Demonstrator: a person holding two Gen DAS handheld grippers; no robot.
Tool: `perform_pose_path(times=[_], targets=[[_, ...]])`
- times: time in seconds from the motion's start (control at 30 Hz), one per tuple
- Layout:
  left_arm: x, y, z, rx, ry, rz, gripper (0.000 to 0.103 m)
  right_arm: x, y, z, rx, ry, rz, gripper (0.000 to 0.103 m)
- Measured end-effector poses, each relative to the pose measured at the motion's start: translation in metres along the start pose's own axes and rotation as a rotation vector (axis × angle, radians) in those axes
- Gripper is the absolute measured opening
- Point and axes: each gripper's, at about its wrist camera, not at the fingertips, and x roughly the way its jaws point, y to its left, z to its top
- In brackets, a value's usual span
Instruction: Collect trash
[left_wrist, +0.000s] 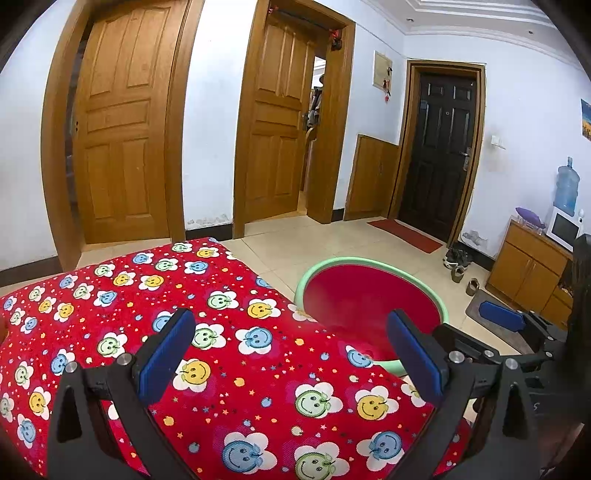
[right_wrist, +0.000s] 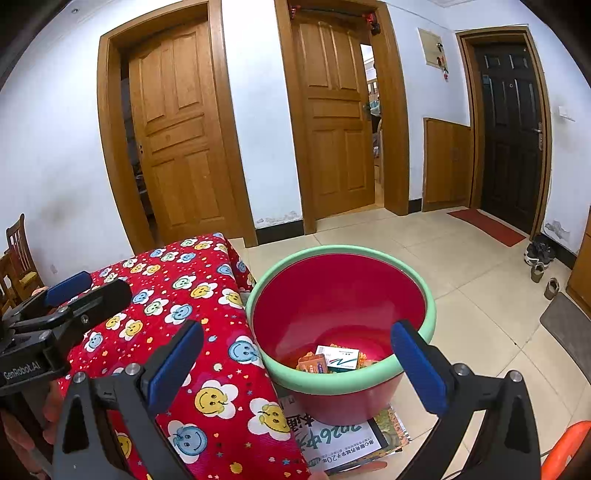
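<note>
The red tablecloth (left_wrist: 155, 295) under my left gripper (left_wrist: 291, 354) lies bare and open to pass over. My right gripper (right_wrist: 297, 363) faces the red basin's (right_wrist: 369, 254) open mouth; only its green rim stands between.

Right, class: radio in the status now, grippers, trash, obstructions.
Left gripper open, empty. Right gripper open, empty. Trash in red basin. Nothing blocking.
</note>
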Motion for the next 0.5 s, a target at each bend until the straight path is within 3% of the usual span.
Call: perform_pose_path(times=[0.5], targets=[[0.0019,0.0034,-0.0007,-0.008,0.014,-0.013,0.101,0.0032,0.0033,-0.0016,-0.004,0.010,0.007,0.103]])
